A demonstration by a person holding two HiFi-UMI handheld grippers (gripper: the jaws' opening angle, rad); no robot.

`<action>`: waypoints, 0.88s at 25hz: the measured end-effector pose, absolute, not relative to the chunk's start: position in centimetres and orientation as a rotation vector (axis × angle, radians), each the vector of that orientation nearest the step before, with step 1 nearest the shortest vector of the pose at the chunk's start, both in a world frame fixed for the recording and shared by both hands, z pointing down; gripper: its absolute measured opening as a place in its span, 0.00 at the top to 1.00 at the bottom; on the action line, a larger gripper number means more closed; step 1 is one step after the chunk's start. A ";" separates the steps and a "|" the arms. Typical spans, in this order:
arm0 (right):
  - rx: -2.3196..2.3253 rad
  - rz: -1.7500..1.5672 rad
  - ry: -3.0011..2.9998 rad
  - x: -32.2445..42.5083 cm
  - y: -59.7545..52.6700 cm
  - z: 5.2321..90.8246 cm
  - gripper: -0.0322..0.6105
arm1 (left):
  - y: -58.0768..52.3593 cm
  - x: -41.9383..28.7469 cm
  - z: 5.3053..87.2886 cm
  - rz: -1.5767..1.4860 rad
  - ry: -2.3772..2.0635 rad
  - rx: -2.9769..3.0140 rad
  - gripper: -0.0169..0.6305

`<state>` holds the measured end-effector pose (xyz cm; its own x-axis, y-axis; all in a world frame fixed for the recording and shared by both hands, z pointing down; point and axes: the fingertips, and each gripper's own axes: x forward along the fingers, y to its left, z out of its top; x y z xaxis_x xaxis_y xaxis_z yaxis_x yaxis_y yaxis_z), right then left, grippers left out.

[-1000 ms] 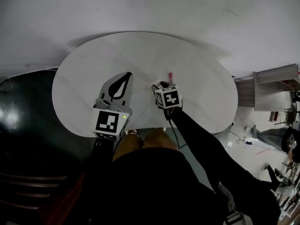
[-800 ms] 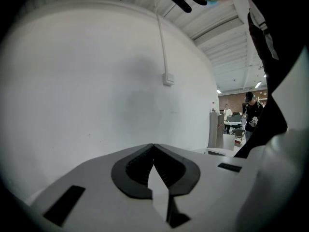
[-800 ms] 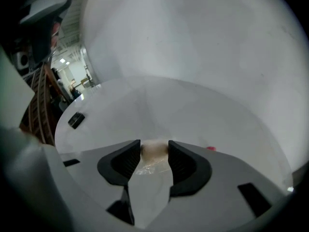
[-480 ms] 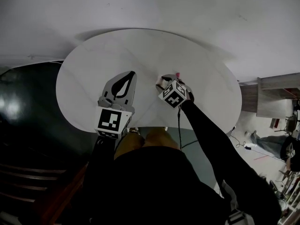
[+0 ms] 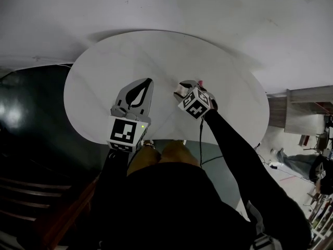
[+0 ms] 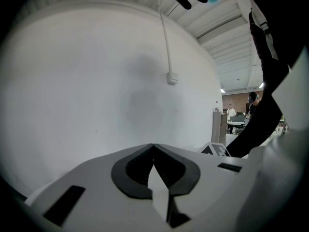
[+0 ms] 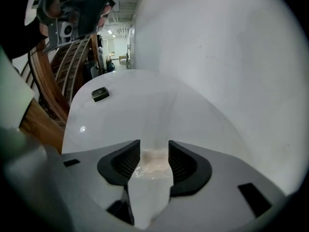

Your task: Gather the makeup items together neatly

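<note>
My right gripper (image 5: 183, 89) hangs over the middle of the round white table (image 5: 156, 51), shut on a pale, clear-wrapped makeup item (image 7: 153, 159). In the head view a pink end (image 5: 200, 82) sticks out beside the gripper. A small dark flat item (image 7: 100, 94) lies on the table near its far edge in the right gripper view. My left gripper (image 5: 149, 81) is held above the table's near left part with its jaws together (image 6: 153, 146) and nothing between them. It points at a white wall.
The table stands against a white wall. A wooden chair back (image 7: 53, 91) is at its left side in the right gripper view. Dark floor lies left of the table (image 5: 31, 113). A wall box with a cable (image 6: 172, 77) is ahead of the left gripper.
My right gripper has moved a little to the right and turned, still holding the pale item. The left gripper has barely moved.
</note>
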<state>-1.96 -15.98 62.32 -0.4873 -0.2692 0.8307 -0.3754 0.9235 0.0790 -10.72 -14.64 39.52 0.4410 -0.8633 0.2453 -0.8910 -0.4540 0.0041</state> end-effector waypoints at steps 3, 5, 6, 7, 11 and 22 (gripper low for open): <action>0.486 0.132 -2.161 -3.1 -16.0 60.2 0.64 | -14.4 -11.5 39.4 0.312 -1.581 2.542 0.95; 0.497 0.133 -2.209 -4.3 -15.8 58.5 0.64 | -14.2 -12.3 39.4 0.310 -1.601 2.528 0.95; 0.497 0.130 -2.234 -5.0 -15.6 57.7 0.64 | -14.1 -12.7 39.5 0.314 -1.613 2.522 0.95; 0.495 0.123 -2.258 -5.8 -15.4 57.0 0.64 | -13.9 -13.3 39.6 0.321 -1.625 2.518 0.95; 0.480 0.083 -2.340 -9.0 -14.2 54.4 0.64 | -12.9 -15.7 39.4 0.324 -1.683 2.490 0.95; 0.303 -0.001 -2.480 -19.1 -10.9 50.5 0.64 | -9.6 -24.4 38.2 0.314 -1.909 2.348 0.95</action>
<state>-19.11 -10.92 50.53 -0.7735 -0.2167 0.5956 -0.2161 0.9736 0.0737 -24.43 -9.60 38.19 0.1932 -0.9559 0.2210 -0.9764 -0.2095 -0.0526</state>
